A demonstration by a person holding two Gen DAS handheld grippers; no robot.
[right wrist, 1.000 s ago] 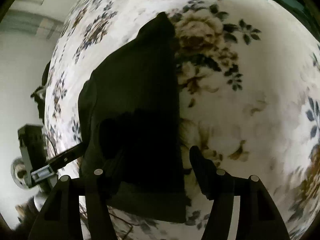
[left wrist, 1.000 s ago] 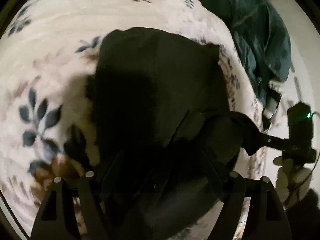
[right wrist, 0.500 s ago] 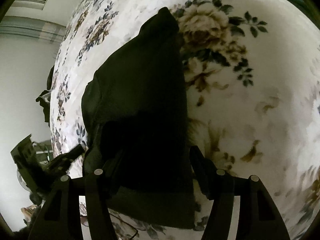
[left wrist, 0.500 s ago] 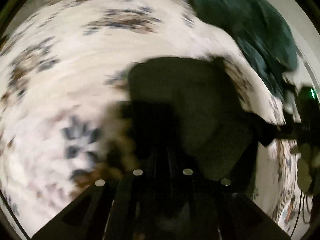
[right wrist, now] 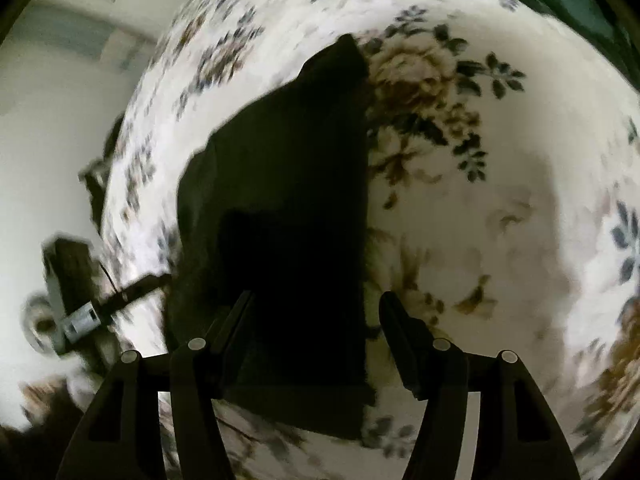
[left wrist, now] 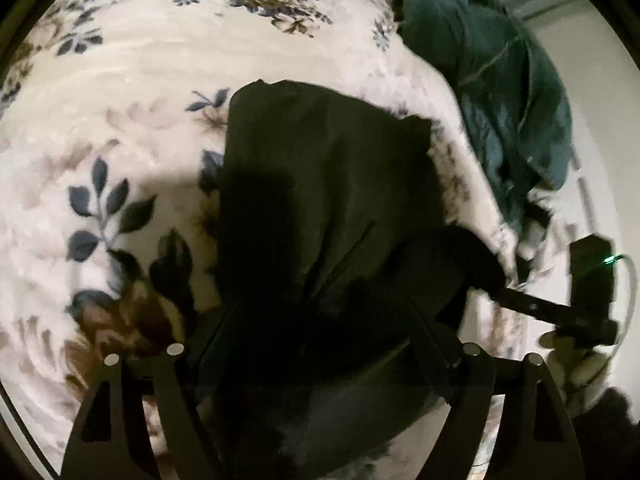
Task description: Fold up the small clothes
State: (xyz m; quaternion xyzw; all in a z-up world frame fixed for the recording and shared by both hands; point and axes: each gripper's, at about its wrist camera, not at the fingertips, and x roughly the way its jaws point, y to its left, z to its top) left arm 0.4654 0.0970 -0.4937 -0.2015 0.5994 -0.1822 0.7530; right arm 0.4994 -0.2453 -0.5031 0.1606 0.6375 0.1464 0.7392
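Black folded cloth garment [left wrist: 320,184] on white floral fleece blanket [left wrist: 112,128], lying beneath both grippers: left gripper [left wrist: 320,320] jaws just reopened, cloth unpinched between; right gripper [right wrist: 316,320] released; teal bundled cloth [left wrist: 500,80] clearest in left view.

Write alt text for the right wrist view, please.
A dark garment lies flat on a white flowered blanket. The right gripper hangs over its near edge, fingers spread apart and gripping nothing.

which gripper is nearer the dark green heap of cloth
Left. The dark green heap lies up right of the left gripper; the right gripper sees only its edge far off.
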